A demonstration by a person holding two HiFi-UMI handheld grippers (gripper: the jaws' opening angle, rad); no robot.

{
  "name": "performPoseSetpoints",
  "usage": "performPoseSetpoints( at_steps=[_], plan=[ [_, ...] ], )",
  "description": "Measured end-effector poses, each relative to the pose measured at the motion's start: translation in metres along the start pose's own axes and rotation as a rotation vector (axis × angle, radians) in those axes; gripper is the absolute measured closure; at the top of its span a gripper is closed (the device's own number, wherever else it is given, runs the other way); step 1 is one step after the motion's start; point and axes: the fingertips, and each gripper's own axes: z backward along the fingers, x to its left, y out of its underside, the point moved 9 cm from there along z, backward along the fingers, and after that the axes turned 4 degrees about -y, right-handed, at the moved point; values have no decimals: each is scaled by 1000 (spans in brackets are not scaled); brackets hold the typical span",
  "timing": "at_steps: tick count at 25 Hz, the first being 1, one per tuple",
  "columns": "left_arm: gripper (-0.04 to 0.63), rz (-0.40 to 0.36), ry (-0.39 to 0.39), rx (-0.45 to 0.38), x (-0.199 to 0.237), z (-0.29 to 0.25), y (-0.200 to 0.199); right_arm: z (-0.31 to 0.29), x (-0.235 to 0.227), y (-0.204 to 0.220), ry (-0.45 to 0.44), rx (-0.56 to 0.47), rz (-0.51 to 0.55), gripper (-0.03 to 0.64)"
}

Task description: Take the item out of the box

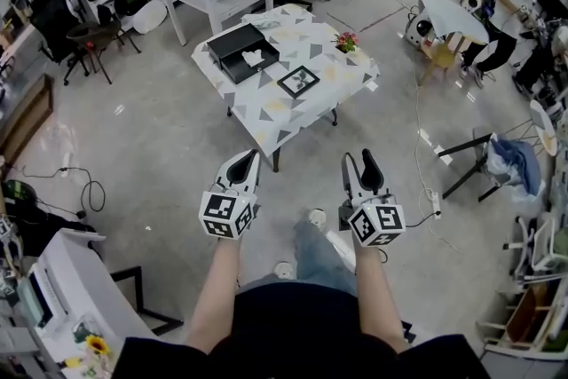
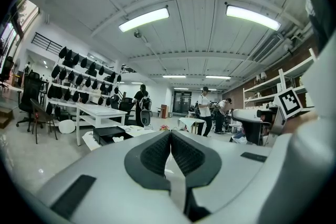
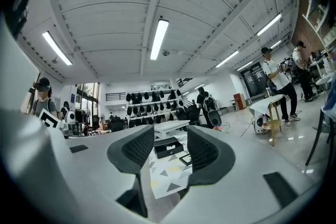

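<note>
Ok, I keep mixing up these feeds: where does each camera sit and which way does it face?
Head view: on the person's head, facing steeply down at left gripper, right gripper, forearms, and the triangle-patterned cloth-covered table.
Left gripper view: on that gripper, along its shut jaws, across the room.
Right gripper view: on that gripper, between its open jaws, at the table.
All three share the open black box on that table.

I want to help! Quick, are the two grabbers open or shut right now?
Left gripper: shut, holding nothing.
Right gripper: open, holding nothing.
</note>
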Motion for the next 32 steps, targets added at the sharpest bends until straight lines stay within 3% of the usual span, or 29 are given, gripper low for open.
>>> performPoseSetpoints(
  at_steps=[9,19,25,32],
  plan=[
    [575,3,-15,3,26,-61,-2,-63,-38,-5,-3,-16,-11,436],
    [575,45,-135,28,81,-187,1,-210,-123,-6,-79,32,-22,436],
    [575,89,-279,43,126,-266,-4,-340,-169,-8,-219,112,-31,436],
    [575,124,-466,33,175,-322,-13,-482,-181,0,-437,216,-26,436]
  ],
)
